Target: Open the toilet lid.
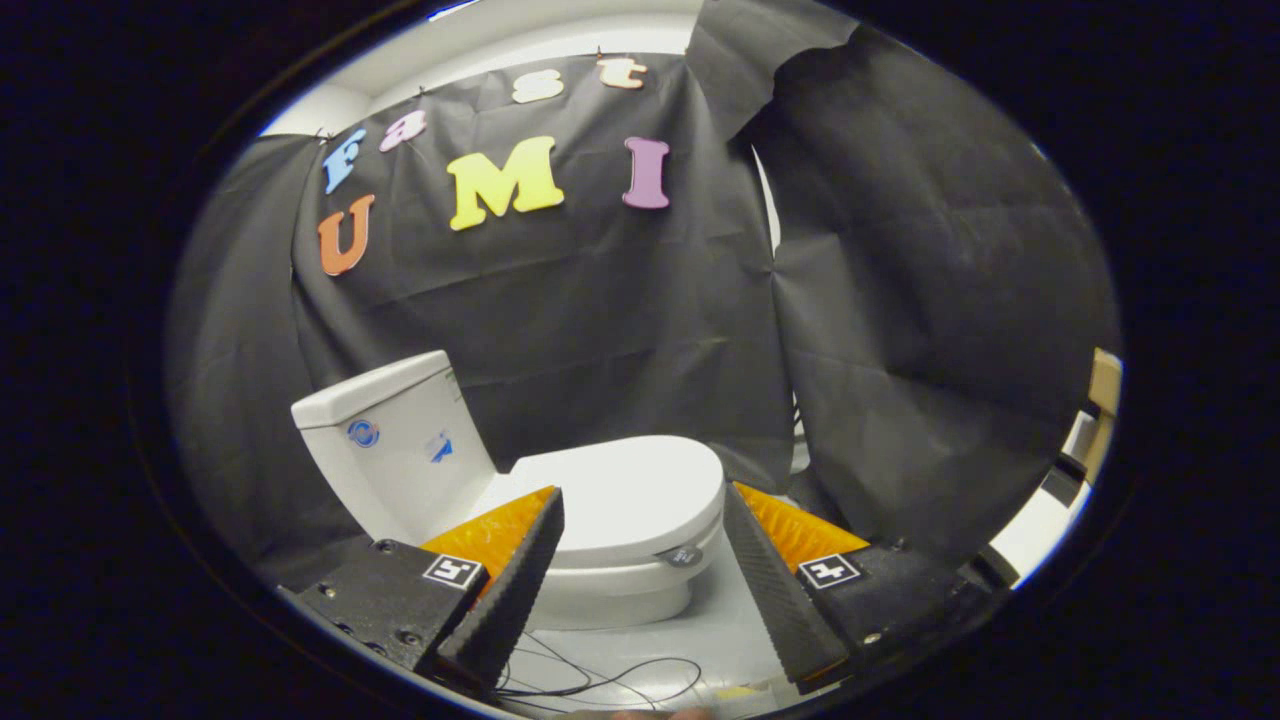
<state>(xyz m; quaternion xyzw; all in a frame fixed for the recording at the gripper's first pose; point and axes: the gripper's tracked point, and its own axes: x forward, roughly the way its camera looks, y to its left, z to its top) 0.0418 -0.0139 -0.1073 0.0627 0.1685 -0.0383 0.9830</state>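
Biggest thing here is the black cloth wall (620, 300) draped all around the back of the booth, with the white toilet (600, 590) sitting in front of it on a pale floor (720, 640). The tank (390, 450) stands beyond the left finger, and the toilet lid (625, 490) is flat down on the seat, fully closed, lying ahead of the fingers and showing in the gap between them. There's a small grey tab (682, 555) at the front edge of the lid, which looks like the spot to hook under, though that's my guess.

The gripper (637, 560) is spread wide, nothing between its fingers (500, 600), and it's well short of the lid with no contact at all. A few thin black wires (600, 675) trail over the floor just ahead of the fingers.

So progress-wise: basically nothing done yet. Approach, getting a finger under the front edge, and swinging the lid up toward the tank are all left.
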